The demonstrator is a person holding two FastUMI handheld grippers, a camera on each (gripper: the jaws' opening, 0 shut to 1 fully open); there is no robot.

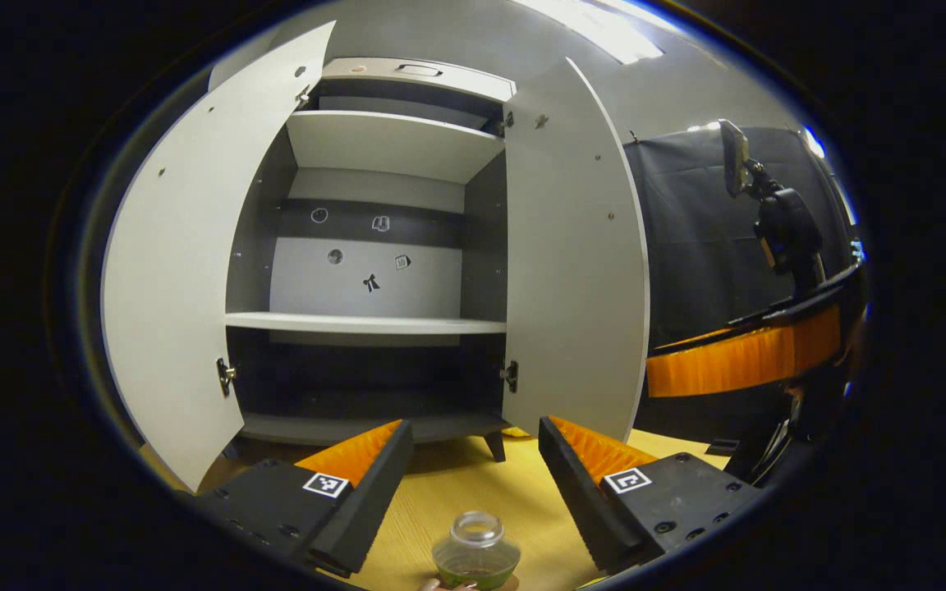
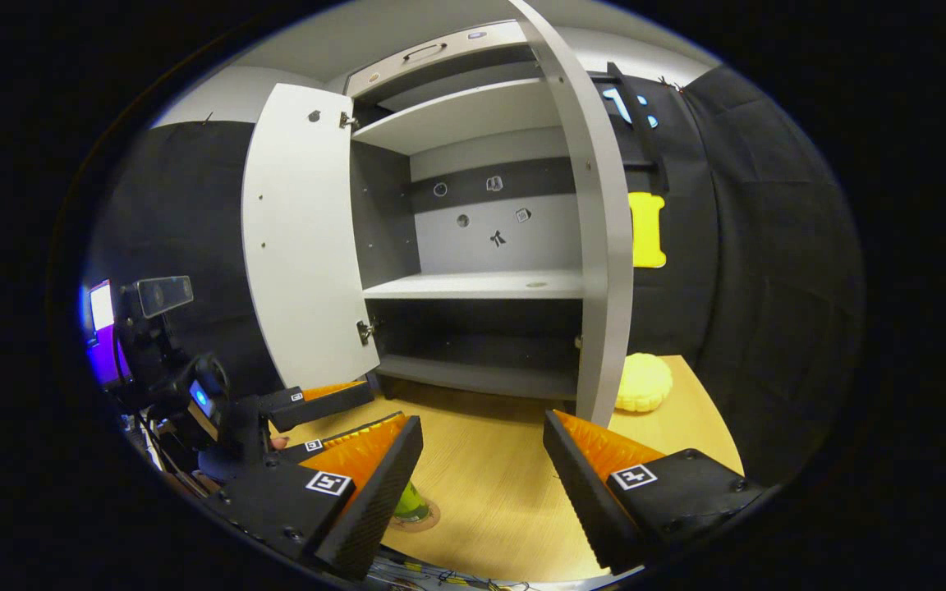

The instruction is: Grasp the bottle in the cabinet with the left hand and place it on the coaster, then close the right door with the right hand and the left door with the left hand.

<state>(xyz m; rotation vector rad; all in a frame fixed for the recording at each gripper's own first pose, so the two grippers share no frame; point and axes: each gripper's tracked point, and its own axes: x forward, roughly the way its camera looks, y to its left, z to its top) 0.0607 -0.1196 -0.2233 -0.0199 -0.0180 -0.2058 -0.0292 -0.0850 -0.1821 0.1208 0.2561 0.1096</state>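
Note:
The small clear bottle (image 1: 475, 550) with green liquid and no cap stands on the wooden table in front of the cabinet (image 1: 374, 324), low between my left gripper's (image 1: 475, 427) open fingers, touching neither. In the right gripper view the bottle's (image 2: 410, 502) foot rests on a round brown coaster (image 2: 429, 518), half hidden behind my own left finger. My right gripper (image 2: 483, 419) is open and holds nothing, facing the cabinet. Both doors stand wide open: left door (image 1: 185, 287) and right door (image 1: 576, 263). The right door (image 2: 604, 246) shows edge-on just ahead of my right gripper.
The cabinet shelves (image 1: 366, 324) are bare. A yellow ridged cushion-like object (image 2: 644, 382) lies on the table (image 2: 489, 492) right of the cabinet. The left gripper (image 2: 342, 417) and a camera stand (image 2: 157, 328) sit at the left. The right gripper's orange finger (image 1: 736, 361) crosses the right side.

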